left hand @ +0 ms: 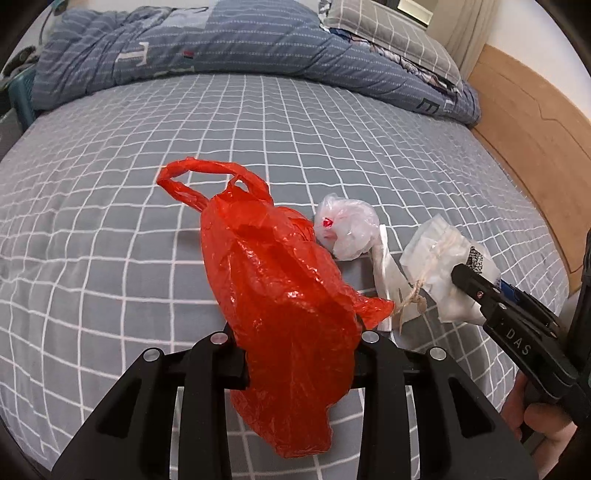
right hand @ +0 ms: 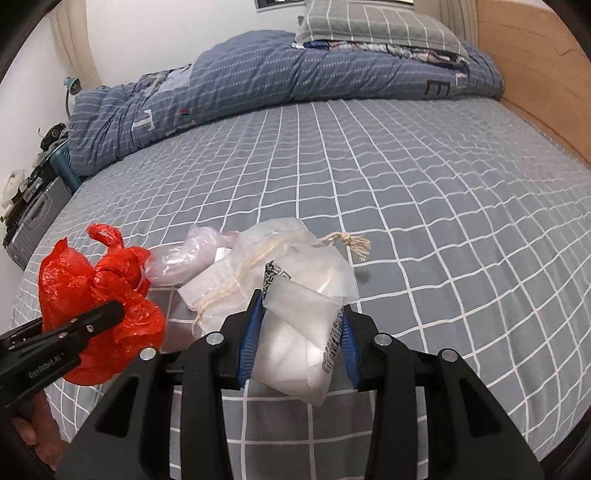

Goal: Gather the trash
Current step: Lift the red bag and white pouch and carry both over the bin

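A crumpled red plastic bag (left hand: 280, 288) hangs between the fingers of my left gripper (left hand: 295, 332), which is shut on it; its handles trail onto the bed. The red bag (right hand: 92, 280) and the left gripper (right hand: 114, 310) also show at the left of the right wrist view. My right gripper (right hand: 301, 310) is shut on a translucent white drawstring pouch (right hand: 303, 280) with a printed code label. In the left wrist view that pouch (left hand: 439, 258) and the right gripper (left hand: 465, 273) sit to the right. A crumpled clear plastic bag (left hand: 347, 229) lies on the sheet between the two.
All of this is over a bed with a grey checked sheet (left hand: 110, 221). A blue quilt (left hand: 221, 48) and pillow (right hand: 369, 22) are piled at the far end. A wooden bed board (left hand: 535, 129) runs along the right. A suitcase (right hand: 33, 218) stands beyond the left edge.
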Demonstrator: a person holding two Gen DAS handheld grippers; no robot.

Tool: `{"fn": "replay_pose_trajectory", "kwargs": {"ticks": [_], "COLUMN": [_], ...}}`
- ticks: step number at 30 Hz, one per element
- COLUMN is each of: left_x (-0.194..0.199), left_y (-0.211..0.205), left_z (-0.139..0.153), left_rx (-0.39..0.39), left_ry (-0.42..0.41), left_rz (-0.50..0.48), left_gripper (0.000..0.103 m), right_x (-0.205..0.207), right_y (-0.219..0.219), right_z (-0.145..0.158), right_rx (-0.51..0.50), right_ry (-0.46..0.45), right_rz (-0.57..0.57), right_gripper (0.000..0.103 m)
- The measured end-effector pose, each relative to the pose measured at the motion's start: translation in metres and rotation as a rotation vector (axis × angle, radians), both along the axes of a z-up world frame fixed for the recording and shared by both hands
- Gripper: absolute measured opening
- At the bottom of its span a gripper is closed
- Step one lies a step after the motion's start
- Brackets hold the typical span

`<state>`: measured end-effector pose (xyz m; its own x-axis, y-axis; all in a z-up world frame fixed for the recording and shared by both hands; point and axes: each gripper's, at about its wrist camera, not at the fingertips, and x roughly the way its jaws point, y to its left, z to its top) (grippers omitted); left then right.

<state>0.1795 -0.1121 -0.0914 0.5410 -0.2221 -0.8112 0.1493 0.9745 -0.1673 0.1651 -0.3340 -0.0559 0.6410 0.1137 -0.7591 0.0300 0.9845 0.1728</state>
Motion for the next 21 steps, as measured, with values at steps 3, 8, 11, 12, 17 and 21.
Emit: {"fn": "replay_pose_trajectory", "kwargs": {"ticks": [3,8,11,12,17,21], "left_x": [-0.007,-0.020,-0.029,-0.033,-0.050,-0.061], "left_y": [0.005,0.013,0.019,0.020,0.024,0.025], "left_z": [0.002,0.005,0.007,0.009,0.010,0.013], "left_rx": [0.001,0.007,0.003,0.005,0.002,0.007], "left_ry": [0.002,-0.002,-0.002,-0.005,0.001,-0.002], "left_rz": [0.011,0.018,0.026,0.027,0.022,0.019], "left_gripper": [0.030,0.030,0.030,0.030,0.030,0.031], "right_x": [-0.006,-0.015,-0.023,-0.026,-0.040,-0.052], "right_y": [0.001,0.010,0.013,0.014,0.022,0.027], "right_z": [0.005,0.010,0.014,0.016,0.019,0.022], "right_rx": [0.009,-0.008,-0.009,-0.009,-0.030,-0.037], "right_ry": [-0.007,-0.011,-0.021,-0.027,-0.029,-0.035], "right_rz": [0.006,0.028,0.032,0.031,0.054,0.064], "right_gripper": [0.036,0.036,0.036,0.036,0.036,0.036]}}
